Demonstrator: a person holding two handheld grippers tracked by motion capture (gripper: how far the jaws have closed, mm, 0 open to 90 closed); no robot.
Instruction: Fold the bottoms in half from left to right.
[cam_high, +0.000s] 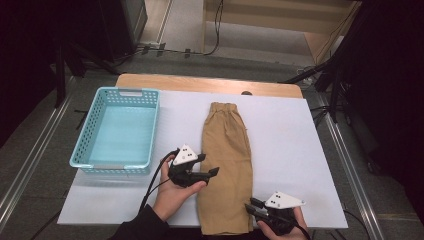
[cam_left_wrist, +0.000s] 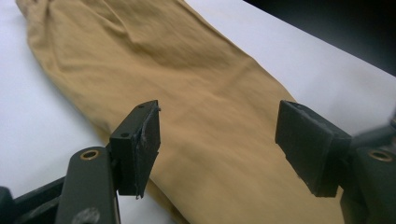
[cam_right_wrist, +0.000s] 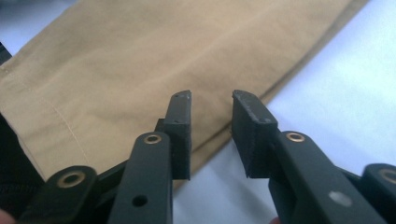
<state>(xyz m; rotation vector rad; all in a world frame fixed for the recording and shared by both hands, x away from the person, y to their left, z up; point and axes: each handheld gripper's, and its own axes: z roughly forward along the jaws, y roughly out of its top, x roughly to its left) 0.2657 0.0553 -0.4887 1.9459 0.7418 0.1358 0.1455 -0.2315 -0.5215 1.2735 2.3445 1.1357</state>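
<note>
Two open, empty claws, left (cam_high: 212, 172) and right (cam_high: 250, 205), over tan trousers (cam_high: 226, 150) on white tabletop (cam_high: 285, 130).

Your grippers are black with brass-ringed jaw pivots (cam_right_wrist: 153, 138), grey three-cornered top plates (cam_high: 186, 154), black cables and a dark sleeve (cam_high: 142, 226).
</note>
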